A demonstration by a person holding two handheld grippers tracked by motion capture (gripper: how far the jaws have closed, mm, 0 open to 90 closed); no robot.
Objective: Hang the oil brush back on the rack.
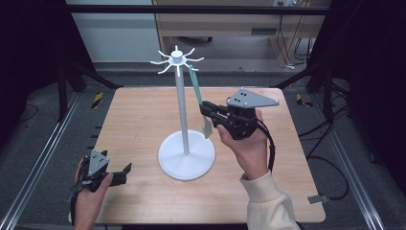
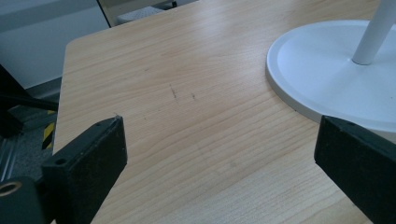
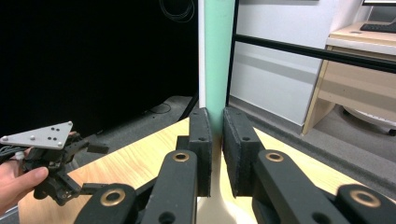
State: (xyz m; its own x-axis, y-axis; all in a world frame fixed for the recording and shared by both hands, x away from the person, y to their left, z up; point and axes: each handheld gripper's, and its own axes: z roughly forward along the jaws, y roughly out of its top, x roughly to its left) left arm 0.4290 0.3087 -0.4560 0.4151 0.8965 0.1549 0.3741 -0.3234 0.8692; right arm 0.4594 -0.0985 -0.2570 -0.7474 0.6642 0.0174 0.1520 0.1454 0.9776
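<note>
A white stand (image 1: 182, 110) with a round base (image 1: 186, 155) and a ring of hooks (image 1: 177, 60) on top rises from the middle of the wooden table (image 1: 139, 115). A utensil with a green handle (image 1: 196, 86) and a pale blade (image 1: 207, 127) hangs beside the pole, its top end at one hook. My right gripper (image 1: 206, 109) is shut on the handle (image 3: 218, 56) from the right, pads (image 3: 201, 140) pressed on both sides. My left gripper (image 1: 123, 173) rests at the table's front left, open, with bare wood between its jaws (image 2: 219, 140). The base (image 2: 322, 70) lies just to its right.
The table's front and side edges are close to both hands. Black frame rails (image 1: 191, 9) and posts surround the table. A wooden desk (image 1: 230, 24) stands beyond it, and cables (image 1: 335, 167) lie on the floor at the right. The left gripper (image 3: 51, 158) also shows in the right gripper view.
</note>
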